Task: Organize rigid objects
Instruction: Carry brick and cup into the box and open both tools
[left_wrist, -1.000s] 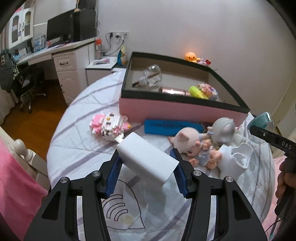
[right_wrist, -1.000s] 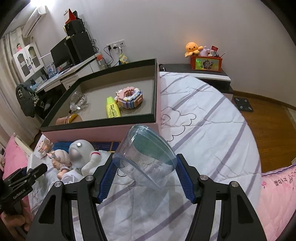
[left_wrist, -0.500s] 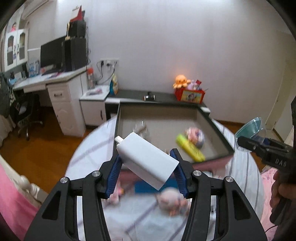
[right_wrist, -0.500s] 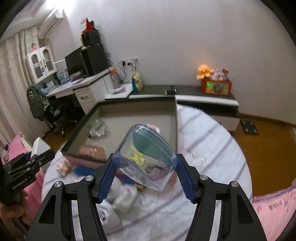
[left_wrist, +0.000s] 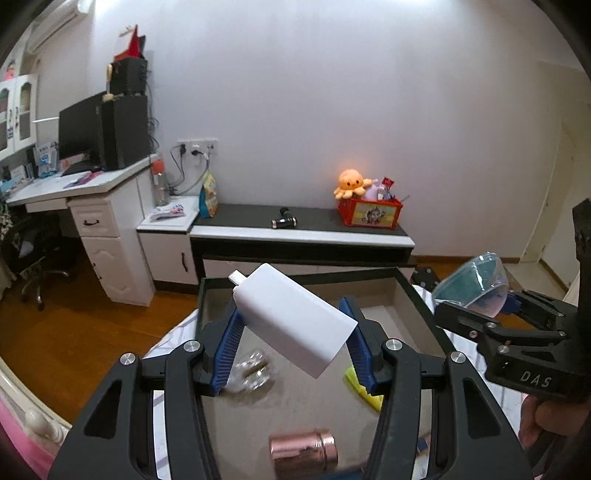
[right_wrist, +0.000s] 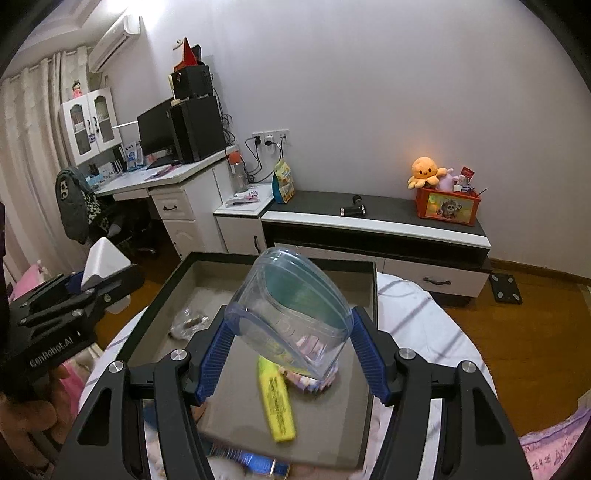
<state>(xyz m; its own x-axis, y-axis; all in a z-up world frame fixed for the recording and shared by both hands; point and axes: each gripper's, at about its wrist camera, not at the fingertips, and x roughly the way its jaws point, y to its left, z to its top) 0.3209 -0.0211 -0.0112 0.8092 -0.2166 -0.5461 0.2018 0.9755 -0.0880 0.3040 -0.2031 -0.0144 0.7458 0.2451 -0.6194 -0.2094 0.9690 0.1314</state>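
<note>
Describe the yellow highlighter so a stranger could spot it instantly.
Find the shallow dark-rimmed box on the bed. On its grey floor, the yellow highlighter lies flat beside a pink brick toy. It is the only long, neon-yellow bar there.

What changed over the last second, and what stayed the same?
Both tools rose from low over the bed and moved forward over the box, so its contents now lie beneath them. The left tool carried the white charger with it, and the right tool carried the clear container. Nothing was let go; both grips look unchanged. The highlighter and clear bag remain in the box.
</note>
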